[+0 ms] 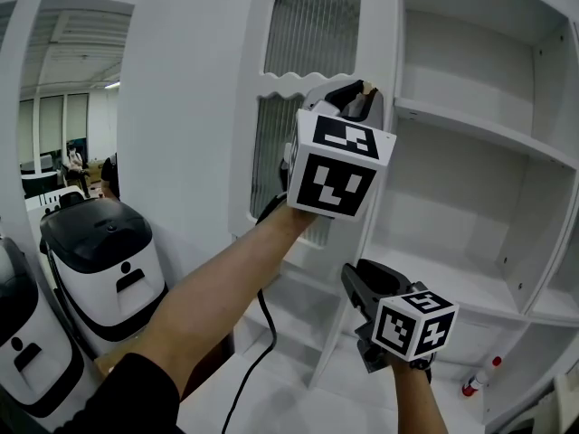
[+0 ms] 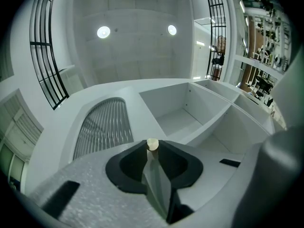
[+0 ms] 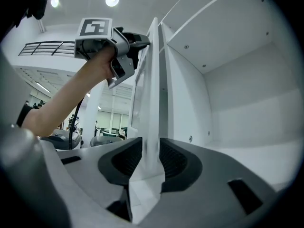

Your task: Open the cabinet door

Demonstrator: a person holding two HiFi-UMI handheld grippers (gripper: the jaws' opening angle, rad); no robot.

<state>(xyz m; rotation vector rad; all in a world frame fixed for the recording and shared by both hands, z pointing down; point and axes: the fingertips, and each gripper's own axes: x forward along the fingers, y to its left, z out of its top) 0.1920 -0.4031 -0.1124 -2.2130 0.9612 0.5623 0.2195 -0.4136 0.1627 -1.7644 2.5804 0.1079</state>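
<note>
Left gripper (image 1: 361, 95) clamps the white cabinet door (image 1: 312, 25) by its edge; at 6 o'clock, right gripper (image 1: 351, 278) straddles that edge, jaws slightly apart.

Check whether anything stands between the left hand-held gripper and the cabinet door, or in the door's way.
Nothing visible does. The left hand-held gripper grips the cabinet door by its edge, beside the small knob. The door stands open; the black-and-white machines sit low at the left, apparently clear of its swing.
</note>
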